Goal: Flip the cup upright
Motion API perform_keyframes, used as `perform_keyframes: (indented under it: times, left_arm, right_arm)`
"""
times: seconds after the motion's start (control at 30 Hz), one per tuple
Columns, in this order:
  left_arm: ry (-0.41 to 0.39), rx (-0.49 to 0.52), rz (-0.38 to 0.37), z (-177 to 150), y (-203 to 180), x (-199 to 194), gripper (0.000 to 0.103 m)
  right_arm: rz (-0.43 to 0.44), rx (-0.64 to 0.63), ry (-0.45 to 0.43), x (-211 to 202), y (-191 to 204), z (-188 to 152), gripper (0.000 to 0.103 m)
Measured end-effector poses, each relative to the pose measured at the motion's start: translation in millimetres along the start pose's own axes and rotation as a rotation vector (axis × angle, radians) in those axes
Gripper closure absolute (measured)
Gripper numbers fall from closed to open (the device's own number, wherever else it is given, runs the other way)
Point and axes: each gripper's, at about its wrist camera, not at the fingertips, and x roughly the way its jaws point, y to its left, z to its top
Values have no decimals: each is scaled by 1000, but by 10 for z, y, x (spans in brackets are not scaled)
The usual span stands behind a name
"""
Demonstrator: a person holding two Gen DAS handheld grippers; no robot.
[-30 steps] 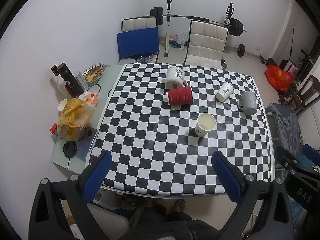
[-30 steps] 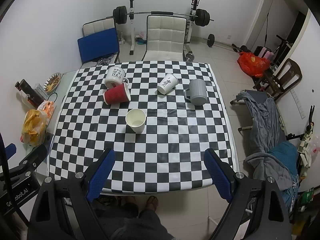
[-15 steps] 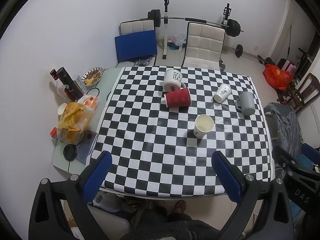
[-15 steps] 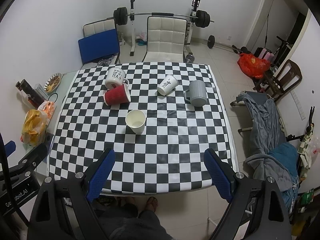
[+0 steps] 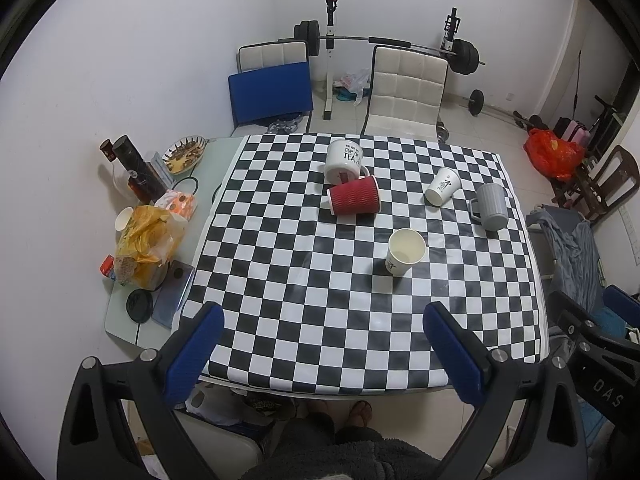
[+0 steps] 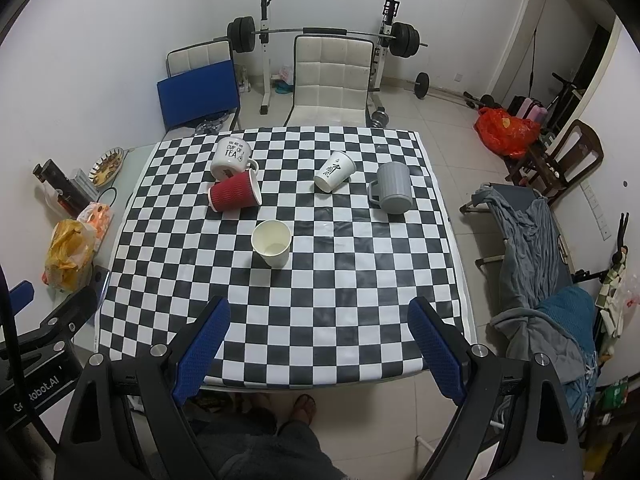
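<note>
Several cups sit on a checkered table (image 5: 304,304) (image 6: 320,304). A red ribbed paper cup (image 5: 354,201) (image 6: 235,197) lies on its side against a tipped white "CUP OF TEA" mug (image 5: 343,160) (image 6: 232,157). A white paper cup (image 5: 442,186) (image 6: 334,171) lies on its side further right. A grey mug (image 5: 491,207) (image 6: 393,193) stands mouth down. A plain white paper cup (image 5: 405,251) (image 6: 272,243) stands upright. My left gripper (image 5: 324,348) and right gripper (image 6: 318,340) are both open and empty, high above the table's near edge.
A side table (image 5: 132,332) at the left holds a yellow bag (image 5: 146,240), dark bottles (image 5: 132,168), a snack plate (image 5: 184,154) and a phone. Two chairs (image 5: 404,92) and a barbell rack stand behind the table. A cot with clothes (image 6: 532,240) is on the right.
Both grippers have drawn slightly back and up from the table. No cup has moved. Both grippers stay open.
</note>
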Motion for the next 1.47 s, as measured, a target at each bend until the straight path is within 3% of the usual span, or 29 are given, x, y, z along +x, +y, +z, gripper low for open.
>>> perform_keyframes:
  times: [1.47]
  left_arm:
    - [-12,3,-1,-34,-61,-9,1]
  right_arm:
    - [-1,1,-3,-28,-5,-48,11]
